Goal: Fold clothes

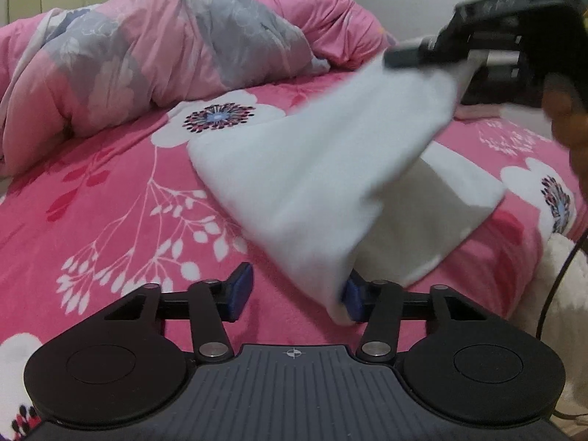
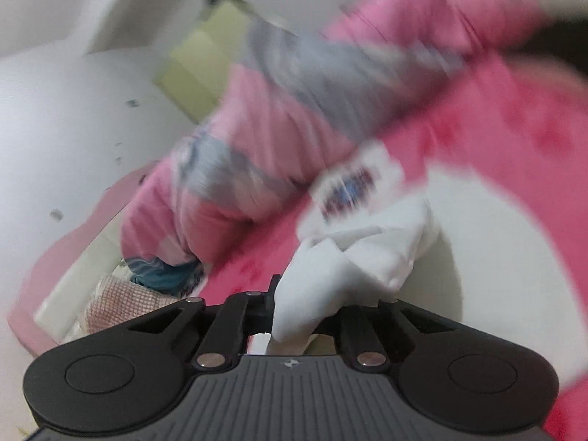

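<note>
Left wrist: right gripper [image 1: 433, 59] clamped on white cloth [image 1: 312, 183], lifting corner over bed [image 1: 110, 191]. Left gripper [image 1: 297, 294] jaws apart. Fold underway, unfinished.

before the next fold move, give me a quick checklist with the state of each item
1. Right gripper shut on the white cloth: ok, fabric is bunched between its fingers.
2. Left gripper gripping the cloth: not ok, its jaws stand open; the cloth only drapes over the right-hand finger.
3. Cloth lifted off the bed sheet: partly, one end is raised while the rest lies on the sheet.
4. Cloth edges lined up for the fold: cannot tell, the right wrist view is blurred.
5. Quilt apart from the cloth: ok, it is heaped further back.
</note>
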`<state>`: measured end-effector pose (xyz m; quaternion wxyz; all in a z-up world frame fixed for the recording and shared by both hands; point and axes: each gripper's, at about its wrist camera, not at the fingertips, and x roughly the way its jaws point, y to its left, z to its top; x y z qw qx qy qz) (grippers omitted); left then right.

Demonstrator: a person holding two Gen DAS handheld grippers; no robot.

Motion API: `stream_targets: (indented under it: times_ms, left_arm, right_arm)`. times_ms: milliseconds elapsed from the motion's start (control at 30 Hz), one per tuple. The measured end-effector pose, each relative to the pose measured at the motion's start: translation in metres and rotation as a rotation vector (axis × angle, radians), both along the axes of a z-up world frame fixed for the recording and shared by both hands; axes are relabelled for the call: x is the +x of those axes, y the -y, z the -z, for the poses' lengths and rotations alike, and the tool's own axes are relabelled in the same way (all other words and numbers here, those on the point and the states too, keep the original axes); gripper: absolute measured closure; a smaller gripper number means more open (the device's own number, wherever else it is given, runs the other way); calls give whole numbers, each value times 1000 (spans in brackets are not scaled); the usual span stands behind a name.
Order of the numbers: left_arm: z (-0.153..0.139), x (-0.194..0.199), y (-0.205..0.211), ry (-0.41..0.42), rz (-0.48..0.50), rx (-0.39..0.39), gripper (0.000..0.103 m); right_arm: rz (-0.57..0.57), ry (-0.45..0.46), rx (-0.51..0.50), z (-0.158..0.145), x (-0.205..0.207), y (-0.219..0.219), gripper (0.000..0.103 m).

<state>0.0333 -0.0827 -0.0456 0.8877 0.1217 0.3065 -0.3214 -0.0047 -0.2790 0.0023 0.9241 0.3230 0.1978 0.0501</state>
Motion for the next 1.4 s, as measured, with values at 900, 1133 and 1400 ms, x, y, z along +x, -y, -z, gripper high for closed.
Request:
stream_targets:
  times_ms: [900,1133,1400]
  left_arm:
    - [5,-18,28,26,53,142,86]
    - [-16,-31,36,139,94,173,95]
    - [3,-27,46,88,121,234,95]
  right_arm:
    - [117,-135,144,95,-62,63,93]
    - [99,53,-47,31,-40,56,99]
    - [123,-133,-118,86,-54,56,99]
